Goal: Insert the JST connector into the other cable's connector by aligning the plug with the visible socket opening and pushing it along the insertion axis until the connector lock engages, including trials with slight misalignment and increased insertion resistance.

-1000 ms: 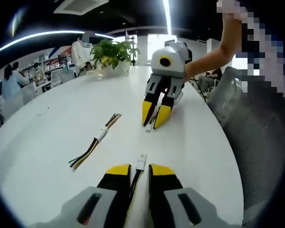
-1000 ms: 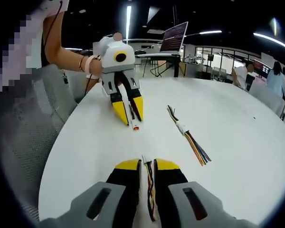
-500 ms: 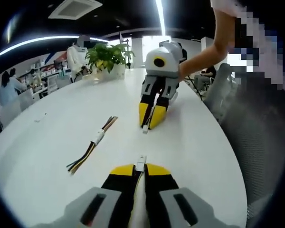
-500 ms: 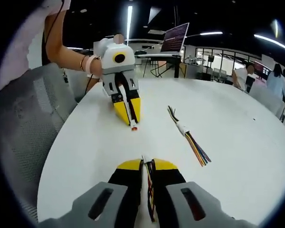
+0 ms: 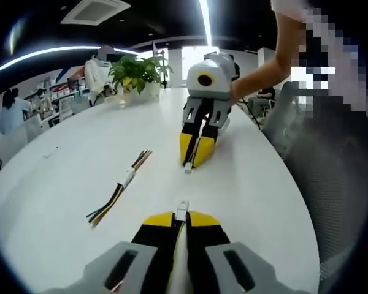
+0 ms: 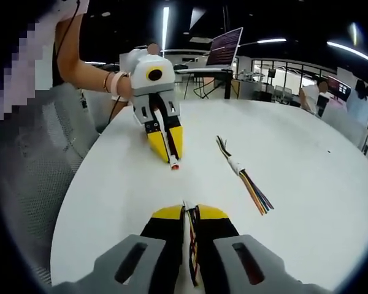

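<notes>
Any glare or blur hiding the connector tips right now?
Left gripper view: soft ceiling-light sheen on the white table, no blur on the white connector; fisheye bends the table edge. Right gripper view: even light, the red-tipped connector reads sharp.

Bright, even light falls from long ceiling strips (image 5: 205, 21), which blow out to white glare (one curved strip (image 6: 352, 52) too). The white worktop (image 5: 67, 177) shines with only faint shadows. Fisheye bending grows toward the edges; distant background looks soft.

White round table (image 5: 67, 177); spare multicoloured wire bundle (image 5: 118, 187) lying on it; potted plant (image 5: 140, 73) at far edge.
</notes>
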Demonstrator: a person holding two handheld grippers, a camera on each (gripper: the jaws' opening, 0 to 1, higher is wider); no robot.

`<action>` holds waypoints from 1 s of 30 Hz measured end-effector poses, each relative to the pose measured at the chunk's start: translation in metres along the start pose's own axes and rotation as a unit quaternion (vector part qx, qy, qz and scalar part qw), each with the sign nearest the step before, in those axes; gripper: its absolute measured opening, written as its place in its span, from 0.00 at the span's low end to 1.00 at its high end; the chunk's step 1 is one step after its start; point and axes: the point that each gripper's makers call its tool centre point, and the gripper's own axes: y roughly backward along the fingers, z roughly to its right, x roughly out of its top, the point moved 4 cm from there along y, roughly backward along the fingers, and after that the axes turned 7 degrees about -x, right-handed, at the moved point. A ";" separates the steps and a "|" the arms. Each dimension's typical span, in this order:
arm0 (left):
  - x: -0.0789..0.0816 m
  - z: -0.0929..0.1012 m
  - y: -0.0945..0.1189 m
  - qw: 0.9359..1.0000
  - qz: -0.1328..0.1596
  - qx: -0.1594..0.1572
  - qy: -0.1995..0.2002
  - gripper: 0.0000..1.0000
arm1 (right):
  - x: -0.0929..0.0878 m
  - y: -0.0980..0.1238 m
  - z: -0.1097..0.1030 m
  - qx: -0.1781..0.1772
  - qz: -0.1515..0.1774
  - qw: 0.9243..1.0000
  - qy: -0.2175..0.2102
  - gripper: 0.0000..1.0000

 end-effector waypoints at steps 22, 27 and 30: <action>0.021 -0.007 -0.009 1.000 -0.007 -0.013 -0.004 0.01 | 0.015 -0.004 0.003 -0.010 0.011 1.000 -0.019 0.03; 0.023 -0.007 -0.011 1.000 -0.007 -0.015 -0.002 0.01 | 0.017 -0.006 0.000 -0.003 0.013 1.000 -0.020 0.03; 0.024 -0.007 -0.012 1.000 -0.005 -0.016 -0.004 0.01 | 0.020 -0.007 0.000 -0.004 0.017 1.000 -0.020 0.02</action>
